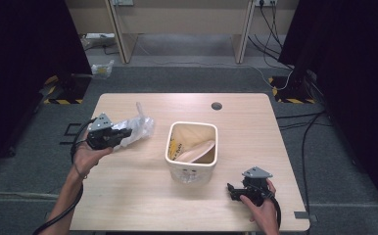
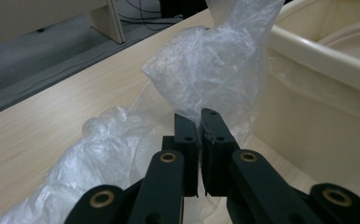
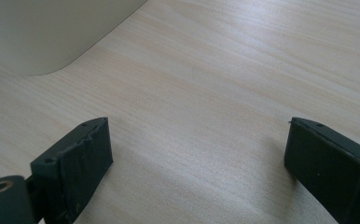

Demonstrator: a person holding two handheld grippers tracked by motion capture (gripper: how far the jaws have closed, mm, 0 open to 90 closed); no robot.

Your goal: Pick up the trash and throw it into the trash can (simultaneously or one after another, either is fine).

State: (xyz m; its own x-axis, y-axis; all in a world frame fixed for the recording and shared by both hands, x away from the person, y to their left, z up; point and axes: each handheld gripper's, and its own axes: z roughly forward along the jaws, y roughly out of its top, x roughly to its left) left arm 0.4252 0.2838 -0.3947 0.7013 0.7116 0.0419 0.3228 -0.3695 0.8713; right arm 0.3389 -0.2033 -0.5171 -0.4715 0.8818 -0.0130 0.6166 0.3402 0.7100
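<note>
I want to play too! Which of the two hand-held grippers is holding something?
The left hand-held gripper. Its jaws are pinched shut on the clear plastic bag, beside the cream bin. The right hand-held gripper has its jaws wide apart over bare table.

I count one clear plastic bag (image 1: 135,128), one cream bin (image 1: 192,152), one wooden table (image 1: 143,196), two handheld grippers, left (image 1: 127,132), right (image 1: 230,191).

A crumpled clear plastic bag (image 1: 135,128) lies bunched toward the table's (image 1: 128,196) left edge, one fold lifted and pinched upright.
</note>
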